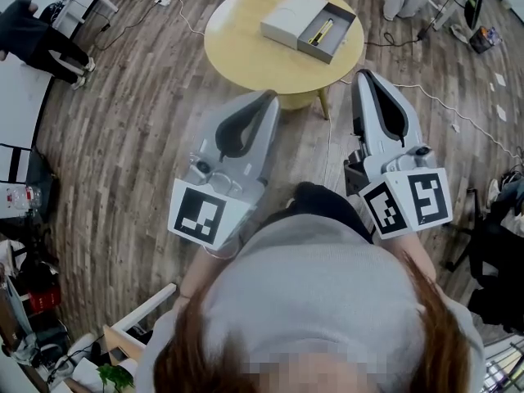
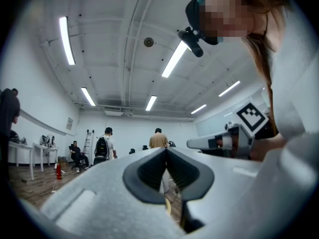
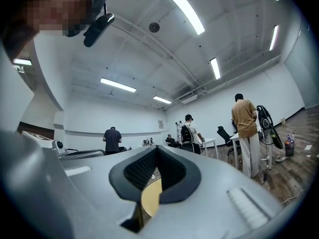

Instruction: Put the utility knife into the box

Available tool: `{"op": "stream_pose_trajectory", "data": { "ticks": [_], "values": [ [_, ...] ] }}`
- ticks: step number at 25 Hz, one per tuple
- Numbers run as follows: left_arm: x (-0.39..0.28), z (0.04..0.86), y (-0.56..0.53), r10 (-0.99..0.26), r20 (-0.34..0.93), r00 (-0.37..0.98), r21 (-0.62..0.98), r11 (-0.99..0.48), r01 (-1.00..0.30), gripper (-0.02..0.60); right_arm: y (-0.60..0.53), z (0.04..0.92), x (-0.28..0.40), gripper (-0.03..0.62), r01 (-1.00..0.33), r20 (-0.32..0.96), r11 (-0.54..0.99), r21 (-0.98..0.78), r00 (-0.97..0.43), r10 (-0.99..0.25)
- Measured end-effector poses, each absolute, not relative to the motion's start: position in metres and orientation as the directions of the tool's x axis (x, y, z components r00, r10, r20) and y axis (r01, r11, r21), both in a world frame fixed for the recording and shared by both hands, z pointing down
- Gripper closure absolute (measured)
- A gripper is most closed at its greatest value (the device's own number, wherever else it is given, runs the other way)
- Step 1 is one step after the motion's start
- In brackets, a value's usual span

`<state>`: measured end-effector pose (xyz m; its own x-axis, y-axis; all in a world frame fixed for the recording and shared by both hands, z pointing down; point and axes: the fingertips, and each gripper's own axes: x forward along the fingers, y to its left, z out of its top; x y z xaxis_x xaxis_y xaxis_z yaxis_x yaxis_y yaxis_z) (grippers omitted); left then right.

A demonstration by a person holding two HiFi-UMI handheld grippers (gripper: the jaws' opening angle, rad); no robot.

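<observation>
The round surface (image 1: 246,47) is carrying everything. The left tool (image 1: 268,97) and right tool (image 1: 364,74) are hovering short of its near edge, both pinched tight together and gripping nothing. The box (image 1: 288,16) is lying open by the far right edge, with the utility knife (image 1: 322,31) lying in its tray. Placement is looking complete; keeping both tools clear of the box is advisable.

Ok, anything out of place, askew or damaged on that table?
Nothing stands out. The utility knife lies inside the open box on the round table, nothing spilled. The left gripper and right gripper are shut and empty, short of the table.
</observation>
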<state>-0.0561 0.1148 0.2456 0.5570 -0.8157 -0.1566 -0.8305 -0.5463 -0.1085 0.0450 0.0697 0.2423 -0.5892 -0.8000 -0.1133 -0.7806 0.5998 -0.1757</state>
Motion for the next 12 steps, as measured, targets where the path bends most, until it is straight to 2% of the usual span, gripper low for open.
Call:
{"op": "stream_pose_trajectory", "data": {
  "ticks": [12],
  "values": [
    [-0.016,0.231,0.146,-0.824,-0.17,0.541,-0.112,-0.529,-0.841,0.578,0.105,0.234,0.071,0.592,-0.764,-0.099,0.631,-0.134,-0.623,-0.776]
  ]
}}
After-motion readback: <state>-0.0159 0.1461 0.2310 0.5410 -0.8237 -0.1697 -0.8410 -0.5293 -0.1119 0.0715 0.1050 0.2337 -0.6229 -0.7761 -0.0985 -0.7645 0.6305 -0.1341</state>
